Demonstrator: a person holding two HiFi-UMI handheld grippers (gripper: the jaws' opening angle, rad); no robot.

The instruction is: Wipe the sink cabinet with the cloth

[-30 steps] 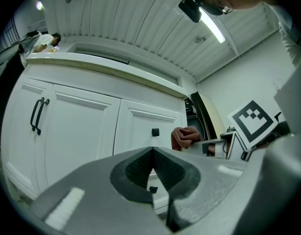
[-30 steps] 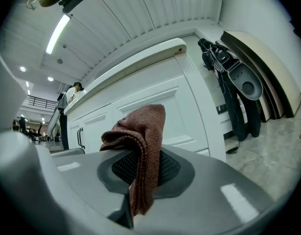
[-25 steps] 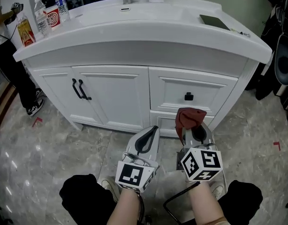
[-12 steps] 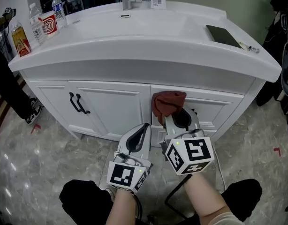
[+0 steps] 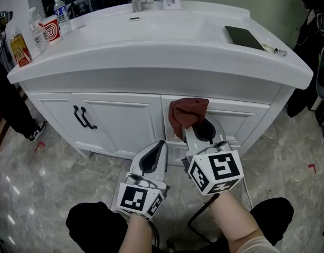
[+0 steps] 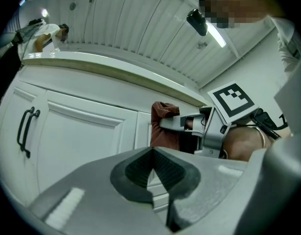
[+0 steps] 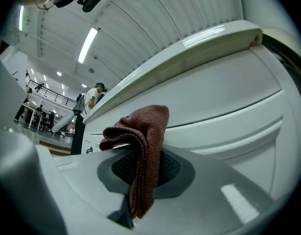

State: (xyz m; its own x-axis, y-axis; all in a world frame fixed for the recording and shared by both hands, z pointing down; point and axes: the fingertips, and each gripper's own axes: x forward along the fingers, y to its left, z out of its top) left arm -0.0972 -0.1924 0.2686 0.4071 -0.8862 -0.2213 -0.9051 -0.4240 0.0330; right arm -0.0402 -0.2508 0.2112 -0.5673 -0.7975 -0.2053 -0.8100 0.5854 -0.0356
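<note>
Counter, left end: carton (image 5: 19,46) and printed cup (image 5: 52,29); print unreadable. The left gripper (image 5: 161,144), jaws closed on nothing, hangs low before the centre of the sink cabinet (image 5: 114,120). Just right of it, the right gripper (image 5: 196,126) clamps the brown cloth (image 5: 187,115). The cloth stands ahead of its jaws at the top drawer front; contact unconfirmed. The right gripper is nearer the panel, whose long axis runs rightward.
</note>
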